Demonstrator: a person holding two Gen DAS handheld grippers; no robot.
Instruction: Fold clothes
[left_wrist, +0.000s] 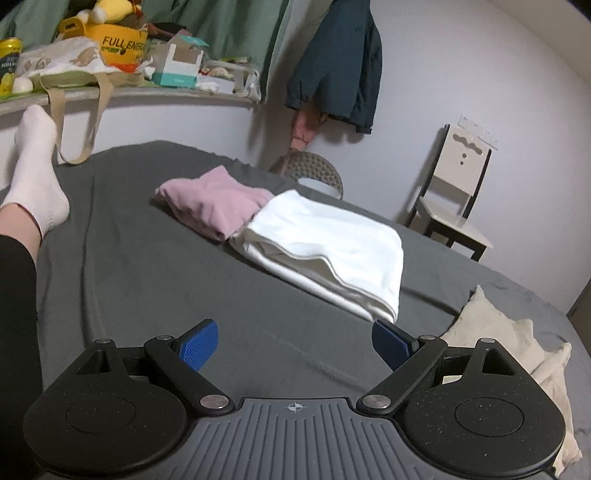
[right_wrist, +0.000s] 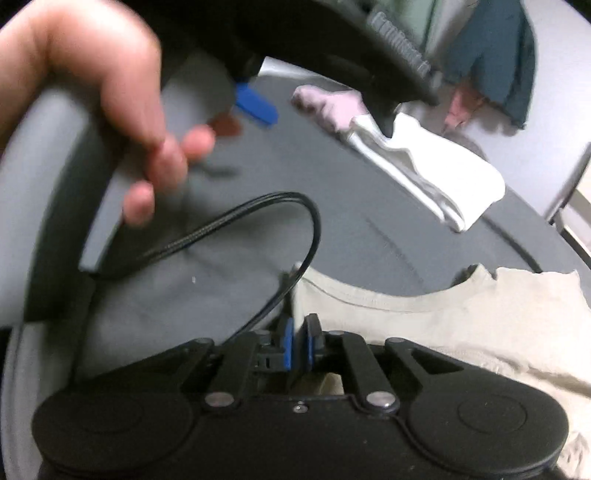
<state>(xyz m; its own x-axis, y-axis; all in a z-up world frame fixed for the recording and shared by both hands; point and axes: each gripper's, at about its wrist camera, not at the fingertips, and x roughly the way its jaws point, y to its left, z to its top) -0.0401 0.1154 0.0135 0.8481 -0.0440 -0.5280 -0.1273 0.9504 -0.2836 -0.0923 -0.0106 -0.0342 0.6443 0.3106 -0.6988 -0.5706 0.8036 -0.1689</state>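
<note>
Over the grey bedsheet (left_wrist: 147, 277) my left gripper (left_wrist: 293, 345) hangs with its blue pads spread wide and nothing between them. My right gripper (right_wrist: 298, 345) has its pads pressed almost together; the edge of the beige shirt (right_wrist: 461, 321) lies right at them, but I cannot tell whether cloth is actually pinched. That shirt sits crumpled and unfolded on the sheet just ahead of my right gripper, and it shows at the right edge of the left view too. A black cable (right_wrist: 258, 218) loops above the right fingers, and my left hand (right_wrist: 110, 92) grips the other tool's handle. Farther out, a folded white garment (left_wrist: 328, 251) touches a folded pink one (left_wrist: 214, 203). My socked foot (left_wrist: 37, 170) rests at the left, a chair (left_wrist: 454, 195) stands by the wall
</note>
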